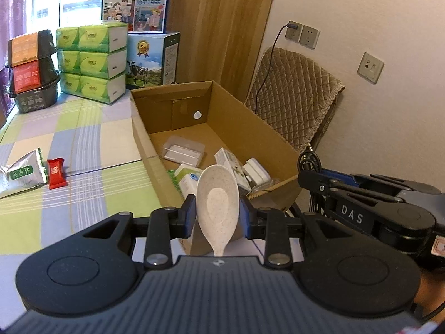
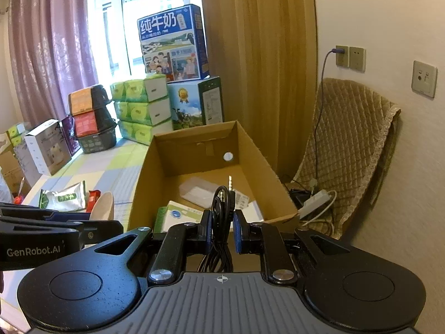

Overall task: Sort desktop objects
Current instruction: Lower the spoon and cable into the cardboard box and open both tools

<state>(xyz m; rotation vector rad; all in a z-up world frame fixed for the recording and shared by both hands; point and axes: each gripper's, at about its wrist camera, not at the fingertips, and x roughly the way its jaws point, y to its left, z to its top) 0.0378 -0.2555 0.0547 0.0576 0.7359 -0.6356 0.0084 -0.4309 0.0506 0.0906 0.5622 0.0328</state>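
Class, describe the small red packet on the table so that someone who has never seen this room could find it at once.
Start at the open cardboard box on the checked tablecloth. Look to its left, near the table's near edge, where two packets lie side by side. The red packet is the smaller one, just right of the larger silver and green pouch, and it is the only bright red wrapper there.

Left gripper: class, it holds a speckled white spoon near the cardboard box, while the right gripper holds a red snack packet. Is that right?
Not quite. The left gripper does hold the spoon near the cardboard box, but the right wrist view shows the right gripper clamping a coiled black audio cable, not a red packet.
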